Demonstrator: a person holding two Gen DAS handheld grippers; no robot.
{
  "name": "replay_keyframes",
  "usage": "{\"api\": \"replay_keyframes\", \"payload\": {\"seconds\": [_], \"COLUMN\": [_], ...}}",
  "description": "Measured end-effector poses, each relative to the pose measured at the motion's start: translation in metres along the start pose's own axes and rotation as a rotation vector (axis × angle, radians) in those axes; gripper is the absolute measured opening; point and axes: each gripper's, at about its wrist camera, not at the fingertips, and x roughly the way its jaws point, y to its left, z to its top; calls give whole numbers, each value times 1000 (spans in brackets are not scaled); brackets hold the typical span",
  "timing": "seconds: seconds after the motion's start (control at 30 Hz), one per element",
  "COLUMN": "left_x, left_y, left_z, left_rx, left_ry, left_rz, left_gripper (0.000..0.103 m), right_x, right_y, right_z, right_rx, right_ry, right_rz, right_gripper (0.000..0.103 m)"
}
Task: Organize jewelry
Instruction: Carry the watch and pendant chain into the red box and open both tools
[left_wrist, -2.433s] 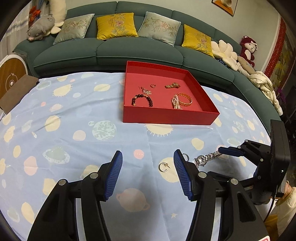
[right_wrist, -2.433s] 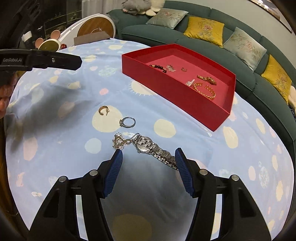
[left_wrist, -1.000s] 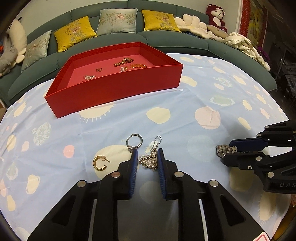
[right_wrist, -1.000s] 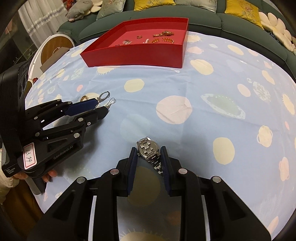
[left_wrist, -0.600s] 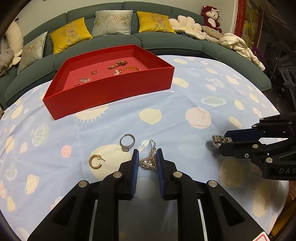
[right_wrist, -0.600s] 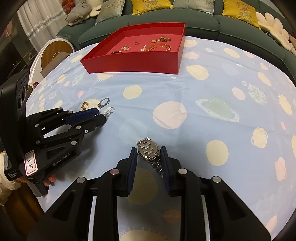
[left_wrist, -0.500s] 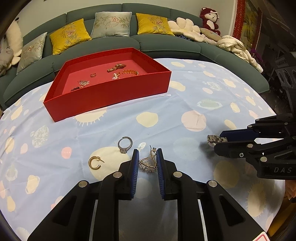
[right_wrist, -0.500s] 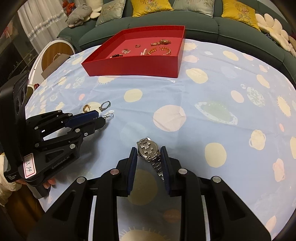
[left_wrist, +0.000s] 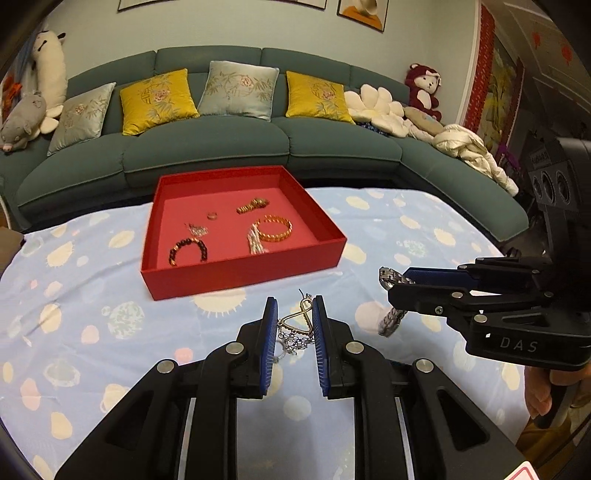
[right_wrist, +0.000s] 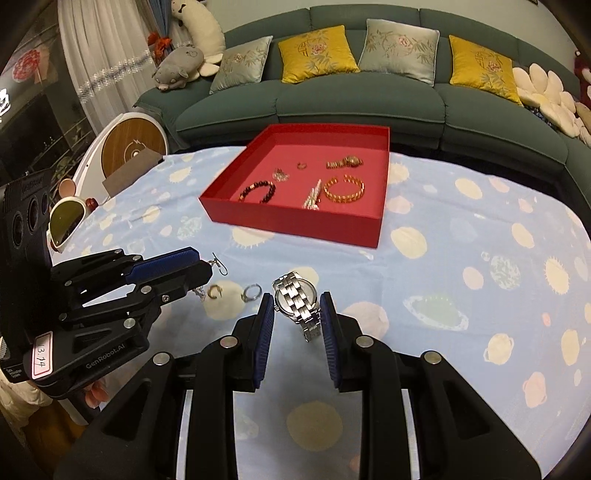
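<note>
We note the left gripper (left_wrist: 294, 318) clamped on the dangling earring (left_wrist: 295, 326) and the right gripper (right_wrist: 297, 314) on the silver watch (right_wrist: 296, 301), red tray (left_wrist: 236, 275) ahead; loose hanging ends may snag its rim.

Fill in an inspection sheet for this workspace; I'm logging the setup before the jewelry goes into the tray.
Surface: blue planet-print cloth over the table.
Job's things: red tray holding bracelets and small pieces; gold hoop earring and silver ring lying on the cloth.
Clutter: sunglasses at the table edge.
Grippers: left gripper shut on a dangling earring; right gripper shut on a silver watch; both lifted clear of the cloth.
Cables: nothing seen.
Surroundings: green sofa with cushions and plush toys.
</note>
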Motion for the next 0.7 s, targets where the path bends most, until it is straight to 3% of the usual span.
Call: {"api": "replay_keyframes", "payload": {"seconds": [0.33, 0.53, 0.7], "left_x": [-25, 7, 52], "left_y": [45, 64, 79], "left_z": [83, 139, 163], "left_rx": [-40, -16, -24], "left_ry": [-126, -145, -114], "left_rz": [82, 136, 168], "left_gripper": [16, 16, 16], "right_x": [-8, 14, 49], "right_y": [5, -1, -19], "right_z": [73, 127, 166], "right_rx": [21, 33, 76], "right_ry": [-159, -196, -197], "right_rz": [-15, -27, -39], "right_gripper": [25, 25, 25]}}
